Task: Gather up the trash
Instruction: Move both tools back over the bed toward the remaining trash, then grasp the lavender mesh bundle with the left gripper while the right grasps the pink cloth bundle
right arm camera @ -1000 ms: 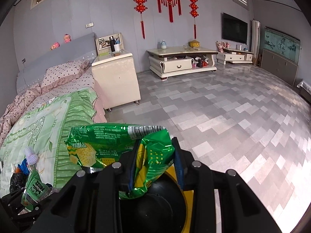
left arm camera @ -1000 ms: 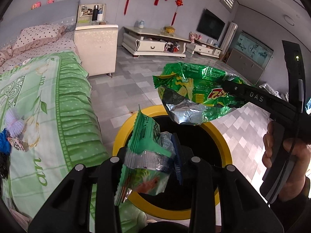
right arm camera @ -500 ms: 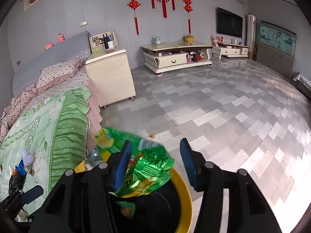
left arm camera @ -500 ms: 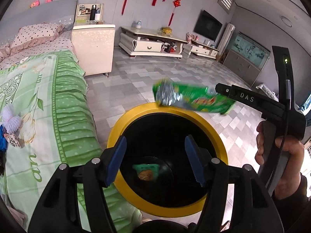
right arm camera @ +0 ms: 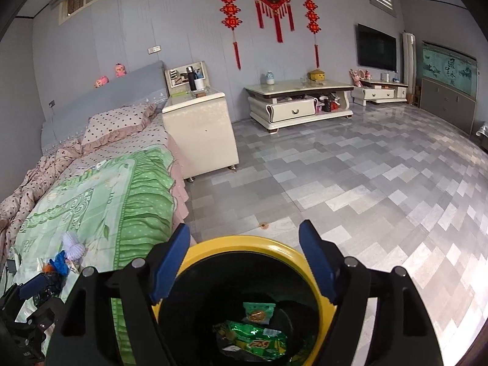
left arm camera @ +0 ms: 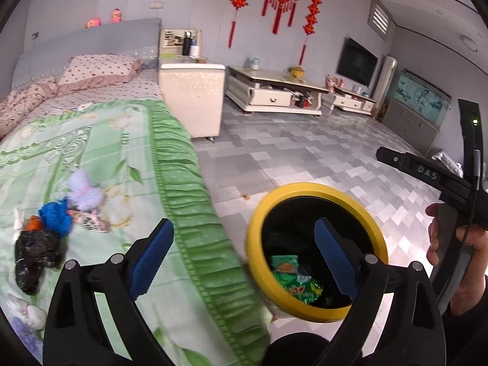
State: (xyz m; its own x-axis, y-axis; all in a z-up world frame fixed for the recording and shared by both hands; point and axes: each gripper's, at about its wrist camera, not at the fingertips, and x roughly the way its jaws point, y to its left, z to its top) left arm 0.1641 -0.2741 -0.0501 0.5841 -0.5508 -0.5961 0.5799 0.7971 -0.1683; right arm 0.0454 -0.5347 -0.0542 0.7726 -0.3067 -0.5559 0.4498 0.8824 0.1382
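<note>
Two green snack wrappers are lying at the bottom of the bin (right arm camera: 244, 245), a black bin with a yellow rim that is standing on the tiled floor (right arm camera: 350, 183) right against the side of the bed (left arm camera: 91, 152). The smaller wrapper (right arm camera: 259, 312) is lying flat, and the larger crumpled wrapper (right arm camera: 256, 340) is resting just beside it, nearer the camera. In the left wrist view the same pair is showing inside the bin (left arm camera: 308, 190), the small wrapper (left arm camera: 285, 263) above the large one (left arm camera: 300, 286).

The right hand-held gripper (right arm camera: 245, 259) is hanging directly over the bin's mouth, its blue-padded jaws spread wide and holding nothing. The left hand-held gripper (left arm camera: 244, 254) is likewise standing wide apart and empty, straddling the bed's green ruffled edge and the bin's rim. The person's right hand (left arm camera: 457, 244) is gripping the right tool's handle at the frame's edge.

More trash is lying on the green bedspread, well apart from the bin: a black bag (left arm camera: 36, 253), a blue crumpled piece (left arm camera: 56, 215), a white fluffy clump (left arm camera: 84, 190) and a small printed packet (left arm camera: 91, 221), all clustered together. Past the bed, a cream nightstand (right arm camera: 201, 128) is standing beside the pillow (right arm camera: 119, 120).
</note>
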